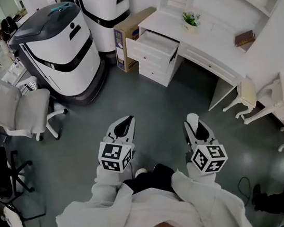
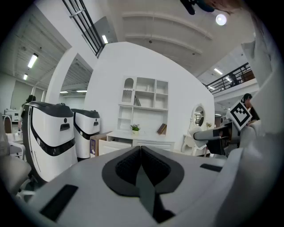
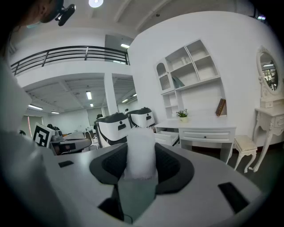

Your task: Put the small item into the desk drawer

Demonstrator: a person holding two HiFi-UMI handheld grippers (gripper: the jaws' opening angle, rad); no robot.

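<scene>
The right tool (image 1: pixel 194 123) has its jaws part-way closed on the small item (image 3: pixel 141 153), a white frosted piece standing upright between the pads and rising past their tips. The left tool (image 2: pixel 140 150) is closed with nothing in it, its pads meeting along a thin seam. Both are held level side by side over a broad stretch of bare grey floor (image 1: pixel 152 109), well apart from the white surface (image 1: pixel 171 25) ahead. The top drawer (image 1: pixel 155 48) at the surface's left end is pulled out, its open top facing up. A cardboard box (image 1: pixel 129 33) stands just beside it, two white-and-black machines (image 1: pixel 62 50) crowd the left, and a white stool (image 1: pixel 247 95) sits on the right.
</scene>
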